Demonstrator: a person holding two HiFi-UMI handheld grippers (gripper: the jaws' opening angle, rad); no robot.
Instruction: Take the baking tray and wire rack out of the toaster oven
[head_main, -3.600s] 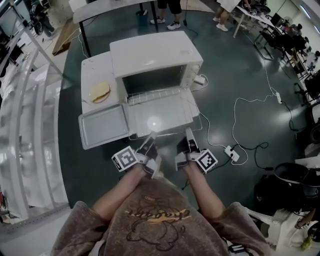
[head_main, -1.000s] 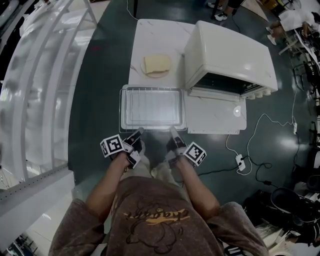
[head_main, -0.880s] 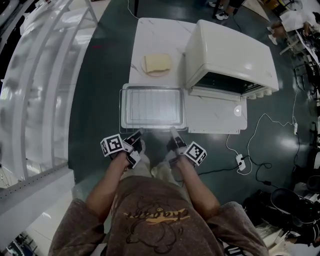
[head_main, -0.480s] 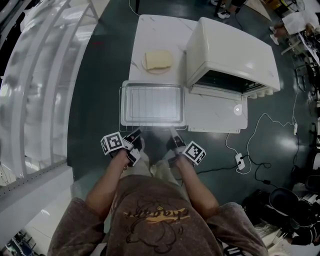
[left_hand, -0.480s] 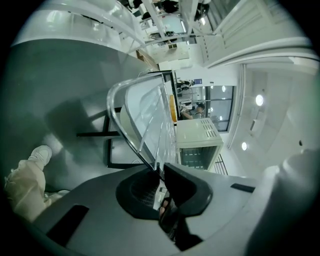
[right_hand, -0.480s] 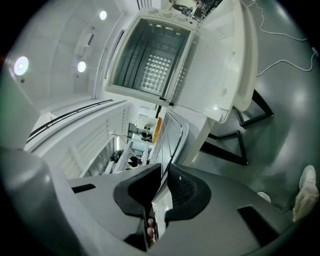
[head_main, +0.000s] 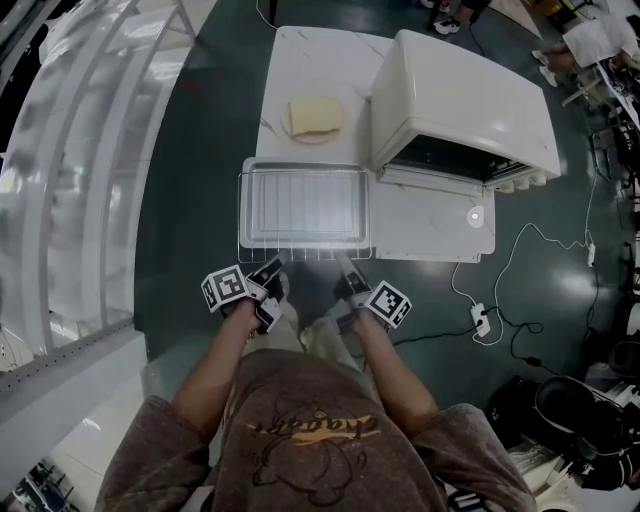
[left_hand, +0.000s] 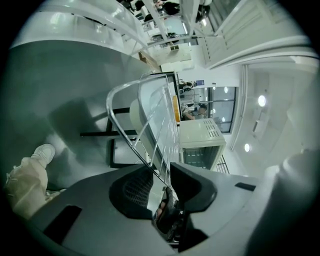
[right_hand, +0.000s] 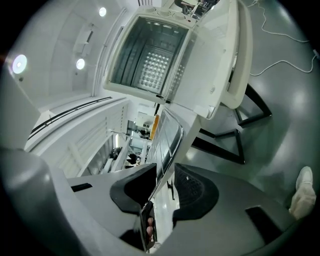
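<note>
The wire rack (head_main: 305, 205) lies flat on the baking tray (head_main: 248, 172) on the white table (head_main: 300, 60), left of the toaster oven (head_main: 460, 85). The oven's door (head_main: 430, 228) hangs open and its cavity (right_hand: 150, 55) looks empty. My left gripper (head_main: 272, 268) and right gripper (head_main: 345, 268) sit at the rack's near edge. Both sets of jaws have just been opening. The rack's front wire (left_hand: 150, 115) still runs between the left gripper's (left_hand: 162, 172) pads, which stand apart from it. The same wire (right_hand: 167, 132) passes between the right gripper's (right_hand: 167, 175) parted pads.
A slice of bread on a plate (head_main: 314, 118) sits behind the tray. A power strip and cable (head_main: 480, 322) lie on the floor at the right. A white curved railing (head_main: 80, 150) runs along the left. My legs stand close to the table's near edge.
Since the oldest frame the rack has gone from the open oven door onto the tray at the left. Over the last second both hands stayed at its near edge.
</note>
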